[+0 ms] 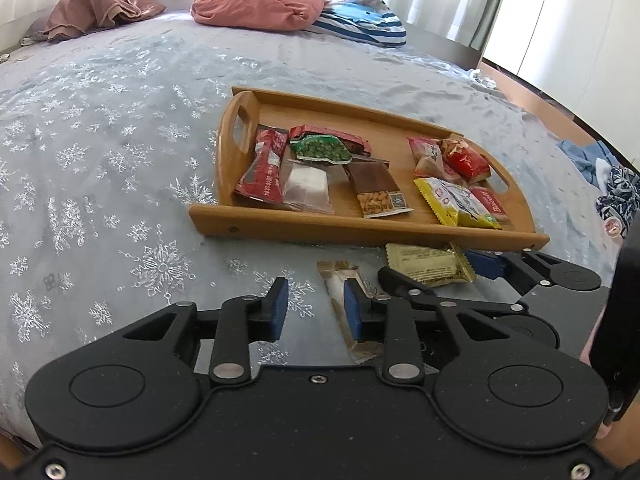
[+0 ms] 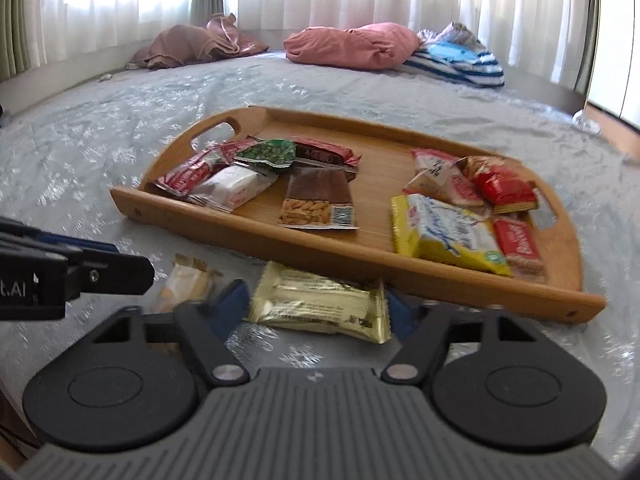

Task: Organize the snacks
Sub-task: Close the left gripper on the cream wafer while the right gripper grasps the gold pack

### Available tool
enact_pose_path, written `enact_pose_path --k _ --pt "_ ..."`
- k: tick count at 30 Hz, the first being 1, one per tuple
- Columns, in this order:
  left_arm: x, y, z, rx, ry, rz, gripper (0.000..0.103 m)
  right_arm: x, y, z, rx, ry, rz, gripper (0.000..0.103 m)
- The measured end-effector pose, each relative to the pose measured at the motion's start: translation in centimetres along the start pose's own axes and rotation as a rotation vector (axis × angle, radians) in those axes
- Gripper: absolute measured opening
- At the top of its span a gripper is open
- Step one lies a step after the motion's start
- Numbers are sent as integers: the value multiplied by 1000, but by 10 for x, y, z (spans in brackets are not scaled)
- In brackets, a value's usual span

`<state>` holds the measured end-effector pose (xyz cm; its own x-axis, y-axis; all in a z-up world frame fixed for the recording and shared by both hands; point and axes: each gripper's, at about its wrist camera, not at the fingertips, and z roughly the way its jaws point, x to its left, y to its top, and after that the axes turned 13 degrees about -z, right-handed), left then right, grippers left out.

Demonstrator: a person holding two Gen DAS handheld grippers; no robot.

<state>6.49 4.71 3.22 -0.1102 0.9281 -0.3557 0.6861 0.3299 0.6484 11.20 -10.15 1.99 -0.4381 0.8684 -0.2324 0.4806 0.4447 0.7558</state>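
Observation:
A wooden tray (image 1: 304,220) (image 2: 400,276) lies on the bed with several snack packets in two groups, left and right. A gold packet (image 1: 428,266) (image 2: 320,304) lies on the bedspread in front of the tray. My right gripper (image 2: 316,300) (image 1: 436,268) is open with its blue pads on either side of the gold packet. A tan and white bar (image 1: 348,304) (image 2: 188,284) lies to its left. My left gripper (image 1: 316,304) is open and empty just left of that bar, whose right finger overlaps it.
The grey snowflake bedspread (image 1: 120,184) spreads all round. Pink bedding (image 1: 260,6), a brown cloth (image 1: 96,10) and a striped blue item (image 1: 364,20) lie at the far end by the curtains. Clothes (image 1: 612,184) lie at the right edge.

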Motion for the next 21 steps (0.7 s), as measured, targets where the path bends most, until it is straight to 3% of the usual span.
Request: enact_pose_path --k 3,17,21 --pt "-3 -4 1 5 -7 4 34 -2 -4 -6 -13 -6 -7 66" --pt "-29 -20 17 1 12 75 37 -24 -17 -32 -28 -40 44 65" --pt "-33 -22 22 -5 18 78 33 -28 -21 -33 -24 -46 57 65"
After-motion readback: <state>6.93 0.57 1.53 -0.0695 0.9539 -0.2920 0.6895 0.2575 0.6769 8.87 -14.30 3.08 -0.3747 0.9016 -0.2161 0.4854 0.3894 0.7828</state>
